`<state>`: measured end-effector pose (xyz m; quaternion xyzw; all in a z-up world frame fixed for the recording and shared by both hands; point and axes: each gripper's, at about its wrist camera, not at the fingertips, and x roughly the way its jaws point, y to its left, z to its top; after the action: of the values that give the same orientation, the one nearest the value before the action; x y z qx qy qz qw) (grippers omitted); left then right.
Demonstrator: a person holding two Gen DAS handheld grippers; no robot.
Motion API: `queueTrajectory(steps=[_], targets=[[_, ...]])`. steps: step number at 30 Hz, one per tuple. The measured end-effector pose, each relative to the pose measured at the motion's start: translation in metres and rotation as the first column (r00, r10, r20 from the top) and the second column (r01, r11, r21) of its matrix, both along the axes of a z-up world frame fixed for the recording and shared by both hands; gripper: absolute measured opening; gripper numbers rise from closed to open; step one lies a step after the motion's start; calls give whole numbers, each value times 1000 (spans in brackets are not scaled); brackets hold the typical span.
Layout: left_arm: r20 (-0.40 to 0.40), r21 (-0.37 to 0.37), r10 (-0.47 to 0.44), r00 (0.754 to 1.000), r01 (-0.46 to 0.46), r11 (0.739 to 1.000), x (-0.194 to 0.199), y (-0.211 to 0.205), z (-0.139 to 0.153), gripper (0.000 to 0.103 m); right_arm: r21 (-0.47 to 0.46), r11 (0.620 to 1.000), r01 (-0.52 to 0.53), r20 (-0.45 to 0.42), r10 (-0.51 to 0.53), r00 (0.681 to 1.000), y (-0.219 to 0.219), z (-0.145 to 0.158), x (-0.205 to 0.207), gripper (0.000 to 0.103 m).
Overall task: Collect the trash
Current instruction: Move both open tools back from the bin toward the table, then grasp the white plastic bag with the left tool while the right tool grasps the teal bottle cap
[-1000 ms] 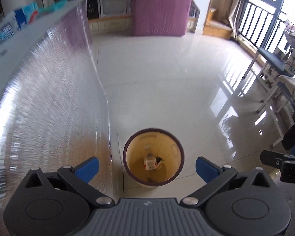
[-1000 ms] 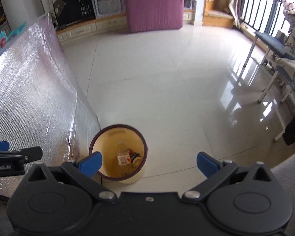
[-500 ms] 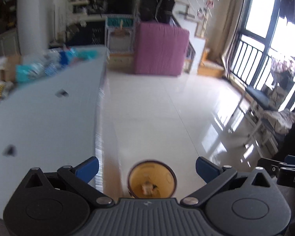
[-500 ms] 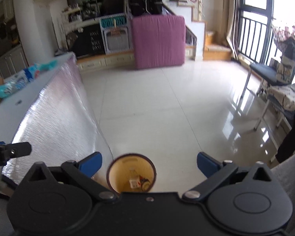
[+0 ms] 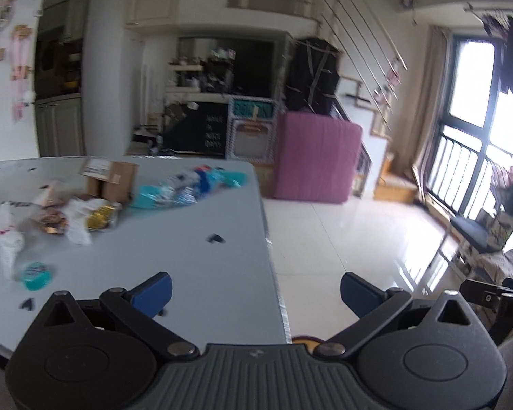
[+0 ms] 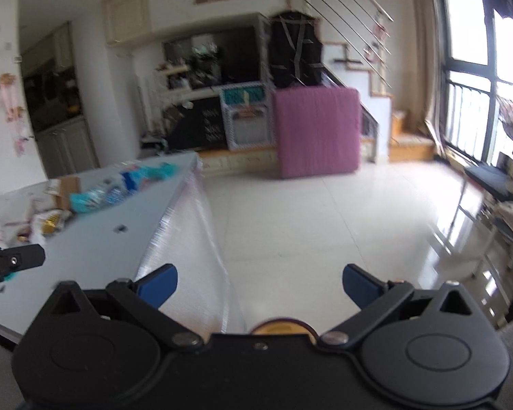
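Note:
My left gripper (image 5: 255,290) is open and empty, held above the right edge of the grey table (image 5: 195,273). On the table lie a cardboard box (image 5: 111,179), white plastic bags (image 5: 8,235), gold wrappers (image 5: 101,218), a clear bottle with teal packets (image 5: 184,189) and a teal lid (image 5: 36,273). My right gripper (image 6: 259,282) is open and empty, over the floor beside the table's foil-covered side (image 6: 191,249). Only the rim of the trash bin (image 6: 282,324) shows below it; the rim also peeks out in the left wrist view (image 5: 302,339).
A pink mattress (image 6: 316,131) leans against the far cabinets. Chairs (image 6: 489,184) stand by the window at the right. The white tiled floor (image 6: 325,225) stretches between table and chairs. The other gripper's tip (image 6: 13,261) shows at left.
Both grippers have risen and tilted up from looking down into the bin. The bin has dropped almost out of view and the tabletop with its trash has come into view.

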<state>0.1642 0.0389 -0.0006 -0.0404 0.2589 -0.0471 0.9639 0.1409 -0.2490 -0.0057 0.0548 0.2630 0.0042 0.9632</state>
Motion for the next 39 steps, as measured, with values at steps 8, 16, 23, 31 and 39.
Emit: queueTrajectory(steps=[8,16,23,31,39], targets=[[30,-3,154,988,-154,988,-9,99,5,103,-11,992,-128,51,128,990,89,21,18,103],[36,54,310,950,-312,949,2,219,1,103,1,964,-264,65,264,962,199,8,54,103],[-5,59,391,920,-390,919,37,312,-14,103,-38,897,-441,52,443,895,300,-13,90,103],[-168,-50,413,895,-427,903,110,389,-35,103,-71,778,-624,13,626,780,405,-49,122,84],[-307,-112,409,859,-459,881,175,404,-69,94,-70,710,-701,-93,695,713,454,-86,143,65]])
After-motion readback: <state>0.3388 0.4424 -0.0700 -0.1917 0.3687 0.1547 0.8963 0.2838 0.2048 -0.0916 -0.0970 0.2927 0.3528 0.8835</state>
